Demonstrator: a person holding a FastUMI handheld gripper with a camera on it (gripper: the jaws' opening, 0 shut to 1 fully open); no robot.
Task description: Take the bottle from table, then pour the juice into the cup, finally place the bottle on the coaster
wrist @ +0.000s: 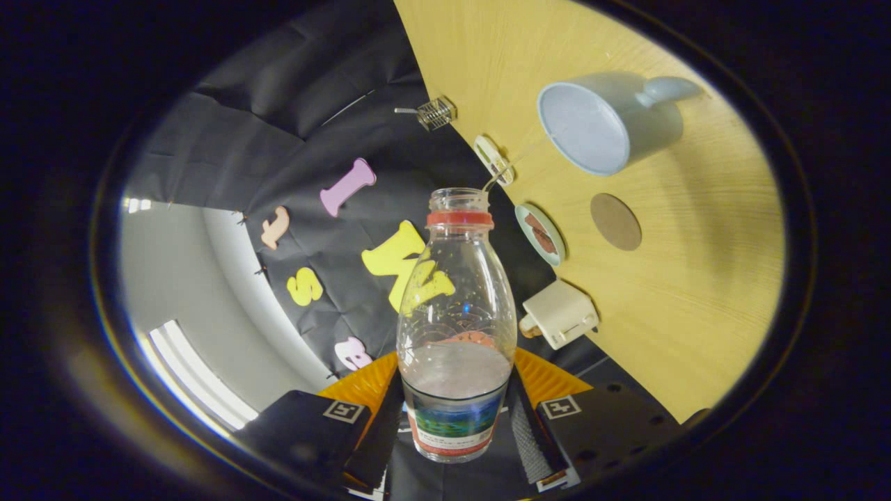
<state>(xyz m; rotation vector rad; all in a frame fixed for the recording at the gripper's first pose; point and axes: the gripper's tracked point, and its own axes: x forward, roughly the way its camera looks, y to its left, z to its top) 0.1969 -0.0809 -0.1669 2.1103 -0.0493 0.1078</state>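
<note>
My gripper (456,424) is shut on a clear plastic bottle (456,313), both fingers pressing its labelled lower part. The bottle has a red neck ring, no cap, and some pale liquid low in its body. The whole view is rolled, so the wooden table (696,313) stands as a slanted plane beyond and to the right of the bottle. A pale blue cup (605,122) with a handle stands on the table beyond the bottle's mouth, its inside looking empty. A round brown coaster (616,221) lies on the wood between the cup and the bottle.
Along the table's edge near the bottle sit a small green dish (539,234), a white boxy object (560,313), a white round item (493,160) and a small wire spring piece (435,113). Black cloth wall hangs behind the bottle.
</note>
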